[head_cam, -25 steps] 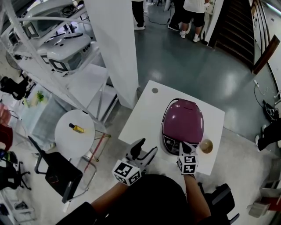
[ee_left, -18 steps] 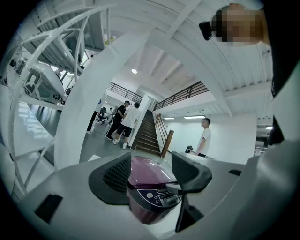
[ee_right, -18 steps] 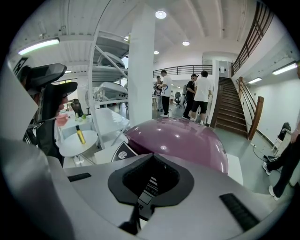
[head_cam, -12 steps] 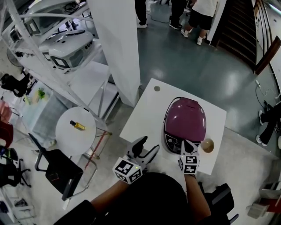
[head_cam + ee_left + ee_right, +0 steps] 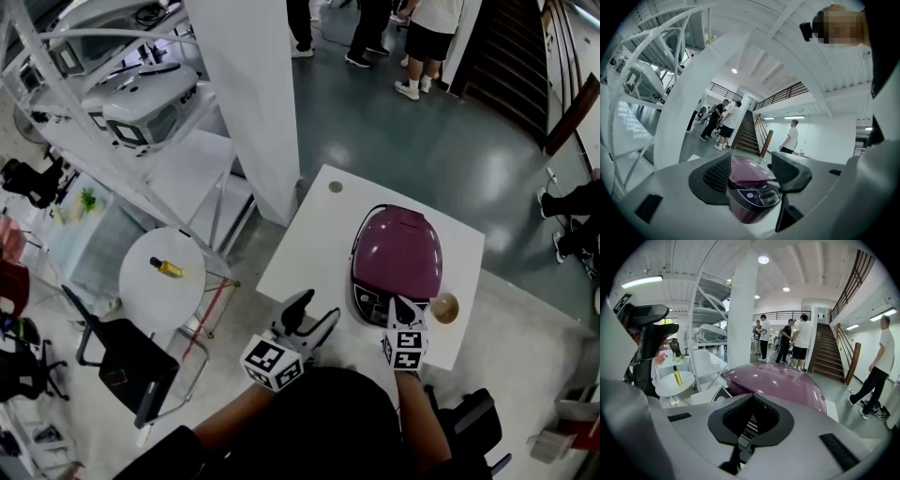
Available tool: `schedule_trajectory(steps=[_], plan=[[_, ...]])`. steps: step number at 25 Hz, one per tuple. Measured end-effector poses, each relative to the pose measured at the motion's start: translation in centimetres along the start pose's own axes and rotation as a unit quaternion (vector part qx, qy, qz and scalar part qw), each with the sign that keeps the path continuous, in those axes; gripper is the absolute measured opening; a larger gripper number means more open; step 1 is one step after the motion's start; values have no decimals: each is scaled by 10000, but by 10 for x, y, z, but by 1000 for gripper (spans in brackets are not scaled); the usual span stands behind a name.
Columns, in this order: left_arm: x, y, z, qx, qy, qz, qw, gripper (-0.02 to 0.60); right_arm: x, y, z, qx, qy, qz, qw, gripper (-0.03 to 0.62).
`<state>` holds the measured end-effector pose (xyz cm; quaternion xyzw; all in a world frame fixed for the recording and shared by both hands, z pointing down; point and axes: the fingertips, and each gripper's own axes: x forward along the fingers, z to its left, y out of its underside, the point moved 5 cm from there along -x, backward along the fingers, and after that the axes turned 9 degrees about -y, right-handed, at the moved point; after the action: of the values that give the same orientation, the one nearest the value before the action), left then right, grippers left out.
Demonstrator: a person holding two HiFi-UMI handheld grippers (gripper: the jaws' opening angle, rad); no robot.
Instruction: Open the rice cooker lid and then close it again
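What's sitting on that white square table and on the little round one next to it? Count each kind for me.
On the white square table:
purple domed rice cooker: 1
small round tan bowl: 1
small grey disc: 1
On the round white side table:
yellow bottle with a dark cap: 1
Total: 4

We list: white worktop bearing a tan bowl; round side table with yellow bottle; black chair; white pillar; dark staircase.
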<state>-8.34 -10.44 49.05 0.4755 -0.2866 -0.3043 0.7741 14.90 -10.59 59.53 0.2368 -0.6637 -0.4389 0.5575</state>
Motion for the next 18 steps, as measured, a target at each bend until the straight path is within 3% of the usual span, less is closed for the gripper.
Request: schedule_trajectory(steps=[6,11,18], plan=[[4,3,-5,26,74,49,10000,249,-7,-12,-4,-234,-77,-87,9997,0],[6,-2,-7,25,97,29,9999,249,-7,-20,-4,-104,41,-258,9996,0],[2,1,-5,15,44,1,10000,249,6,11,-3,210,-103,207,9995,0]])
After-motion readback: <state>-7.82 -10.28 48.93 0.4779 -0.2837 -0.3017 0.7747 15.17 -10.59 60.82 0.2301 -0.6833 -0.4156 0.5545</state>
